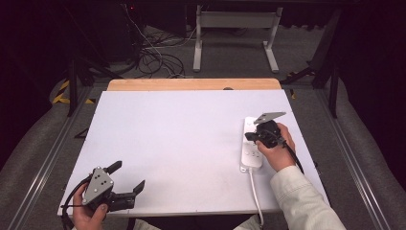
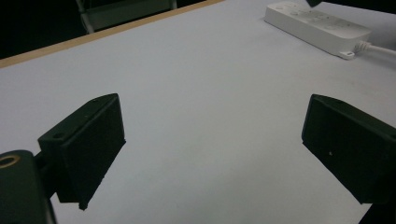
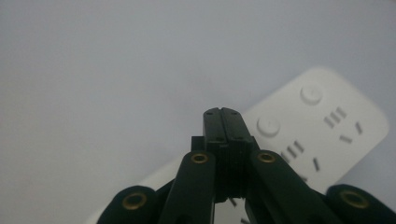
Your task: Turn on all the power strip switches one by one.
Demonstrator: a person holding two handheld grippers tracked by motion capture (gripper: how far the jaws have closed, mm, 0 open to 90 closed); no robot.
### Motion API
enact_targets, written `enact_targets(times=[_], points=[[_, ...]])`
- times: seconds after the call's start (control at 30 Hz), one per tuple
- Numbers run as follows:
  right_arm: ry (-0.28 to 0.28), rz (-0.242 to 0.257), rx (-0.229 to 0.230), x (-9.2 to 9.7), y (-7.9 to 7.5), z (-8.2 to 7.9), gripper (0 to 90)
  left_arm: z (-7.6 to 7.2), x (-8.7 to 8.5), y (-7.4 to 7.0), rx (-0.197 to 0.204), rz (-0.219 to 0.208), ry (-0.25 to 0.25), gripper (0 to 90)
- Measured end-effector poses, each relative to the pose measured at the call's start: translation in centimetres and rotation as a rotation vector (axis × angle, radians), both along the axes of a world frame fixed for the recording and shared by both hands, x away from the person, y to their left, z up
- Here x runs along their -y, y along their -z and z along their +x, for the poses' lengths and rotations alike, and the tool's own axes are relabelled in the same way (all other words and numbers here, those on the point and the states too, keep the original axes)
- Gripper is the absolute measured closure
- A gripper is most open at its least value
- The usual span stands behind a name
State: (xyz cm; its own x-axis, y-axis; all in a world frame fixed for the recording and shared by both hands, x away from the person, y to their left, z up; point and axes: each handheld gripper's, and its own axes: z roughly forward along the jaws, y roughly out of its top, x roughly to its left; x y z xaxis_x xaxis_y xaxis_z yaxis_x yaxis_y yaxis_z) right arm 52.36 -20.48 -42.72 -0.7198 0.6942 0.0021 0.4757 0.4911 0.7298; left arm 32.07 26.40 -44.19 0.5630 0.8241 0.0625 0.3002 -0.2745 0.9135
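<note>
A white power strip [image 1: 252, 158] lies along the right side of the white table [image 1: 182, 139], with its cable [image 1: 256, 196] running off the near edge. My right gripper [image 1: 249, 137] is over the strip's middle, its jaws pressed together with nothing between them. In the right gripper view the shut tips [image 3: 222, 112] sit at the strip's [image 3: 327, 116] edge beside a round button [image 3: 268, 126]; I cannot tell whether they touch it. My left gripper [image 1: 129, 175] is open at the near left corner. Its jaws [image 2: 212, 121] stand wide apart over bare table, and the strip [image 2: 317, 25] lies far off.
A wooden strip [image 1: 191, 85] borders the table's far edge. Beyond it on the floor are a white metal frame [image 1: 234, 33] and loose cables [image 1: 153, 57]. A pale sleeve [image 1: 306, 201] comes in at the lower right.
</note>
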Motion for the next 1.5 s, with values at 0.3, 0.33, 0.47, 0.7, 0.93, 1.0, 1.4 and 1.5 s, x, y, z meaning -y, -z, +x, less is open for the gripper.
enact_targets(times=[0.3, 0.33, 0.47, 0.7, 0.93, 1.0, 1.4, 1.5], points=[[0.006, -0.046, 0.007, -0.1, -0.8, 1.0, 90.0, 0.0, -0.1, 0.0, 0.005, 0.008, -0.002, 6.2], [0.006, -0.046, 0.007, -0.1, -0.8, 1.0, 90.0, 0.0, 0.0, 0.0, 0.006, 0.008, -0.001, 6.2], [0.024, -0.055, 0.005, -0.1, -0.5, 1.5, 90.0, 0.0, -0.1, 0.0, 0.003, 0.008, -0.001, 6.2], [0.037, -0.072, -0.006, 0.2, 0.5, 2.8, 90.0, 0.0, 0.0, 0.0, 0.008, 0.009, -0.008, 6.2], [0.045, -0.076, -0.024, 0.3, 1.0, 3.4, 90.0, 0.1, 0.0, 0.1, 0.009, 0.015, -0.009, 6.1], [0.045, -0.079, -0.028, 0.2, 1.2, 3.5, 90.0, 0.1, 0.0, 0.1, 0.004, 0.008, -0.01, 6.1], [0.049, -0.105, -0.041, 0.0, 1.8, 3.9, 90.0, 0.1, -0.1, 0.1, 0.005, 0.012, -0.013, 6.1], [0.052, -0.094, -0.045, 0.1, 1.8, 3.9, 90.0, 0.1, -0.1, 0.1, 0.004, 0.006, -0.013, 6.1]])
